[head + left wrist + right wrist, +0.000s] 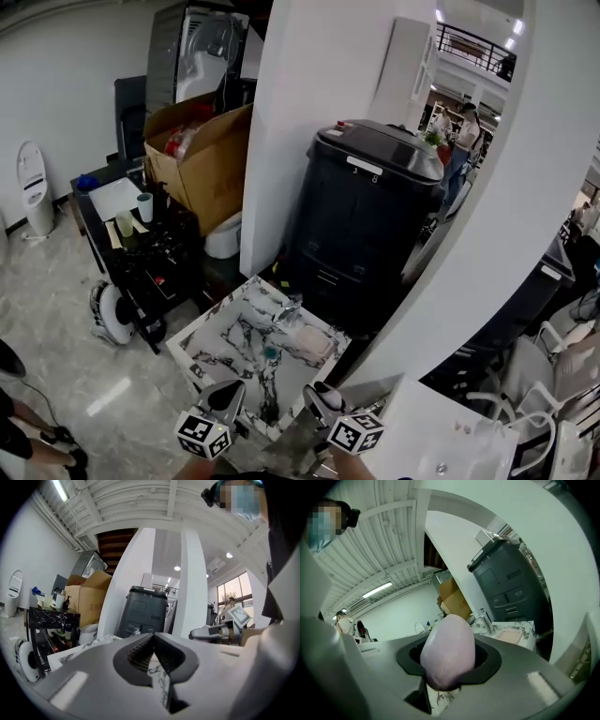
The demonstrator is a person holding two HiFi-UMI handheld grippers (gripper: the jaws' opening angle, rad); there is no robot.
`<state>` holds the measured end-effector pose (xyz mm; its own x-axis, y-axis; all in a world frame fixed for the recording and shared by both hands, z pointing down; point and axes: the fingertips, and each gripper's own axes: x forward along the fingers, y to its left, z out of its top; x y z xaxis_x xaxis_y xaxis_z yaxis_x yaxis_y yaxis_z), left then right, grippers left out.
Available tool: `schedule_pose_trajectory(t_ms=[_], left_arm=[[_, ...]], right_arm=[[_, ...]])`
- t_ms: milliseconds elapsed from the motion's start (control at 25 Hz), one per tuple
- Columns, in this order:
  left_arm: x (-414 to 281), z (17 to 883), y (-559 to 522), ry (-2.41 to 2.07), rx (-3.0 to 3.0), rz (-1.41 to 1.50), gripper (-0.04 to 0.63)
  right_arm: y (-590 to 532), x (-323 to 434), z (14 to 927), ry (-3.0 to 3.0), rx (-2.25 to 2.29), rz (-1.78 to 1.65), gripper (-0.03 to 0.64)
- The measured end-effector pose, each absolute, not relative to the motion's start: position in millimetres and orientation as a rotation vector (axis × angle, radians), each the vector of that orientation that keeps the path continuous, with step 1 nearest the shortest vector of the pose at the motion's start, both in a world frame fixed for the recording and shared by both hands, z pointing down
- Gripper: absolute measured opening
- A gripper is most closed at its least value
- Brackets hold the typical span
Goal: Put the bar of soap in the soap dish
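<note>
A pale lilac oval bar of soap (449,651) sits upright between the jaws of my right gripper (448,667), which is shut on it. Beyond it a pinkish soap dish (509,634) lies on the marble sink top (525,626) beside a chrome faucet (483,618). In the head view the soap dish (311,343) is at the top's right side, ahead of the right gripper (324,394). My left gripper (228,394) hovers at the top's near edge. Its ribbed pads meet at the tips with nothing between them (153,641).
A tall black bin (366,216) stands behind the marble top (220,337), against a white pillar (309,103). A black cart (141,248) and an open cardboard box (202,159) are at the left. A white table (441,441) sits at the lower right.
</note>
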<state>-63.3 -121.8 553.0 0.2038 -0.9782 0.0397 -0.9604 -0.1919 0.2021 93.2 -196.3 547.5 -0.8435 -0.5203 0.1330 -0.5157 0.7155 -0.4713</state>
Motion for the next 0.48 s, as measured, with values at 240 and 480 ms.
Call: schedule_pose_trajectory(t_ms=[240, 480], left_arm=[[-71, 562, -158, -1.814, 2.307, -0.126, 0.052], [-89, 567, -207, -1.677, 2.383, -0.102, 0.052]], right_arm=[[-224, 85, 565, 2.872, -0.930, -0.865, 0.141], [-256, 75, 574, 2.826, -1.106, -0.847, 0.141]])
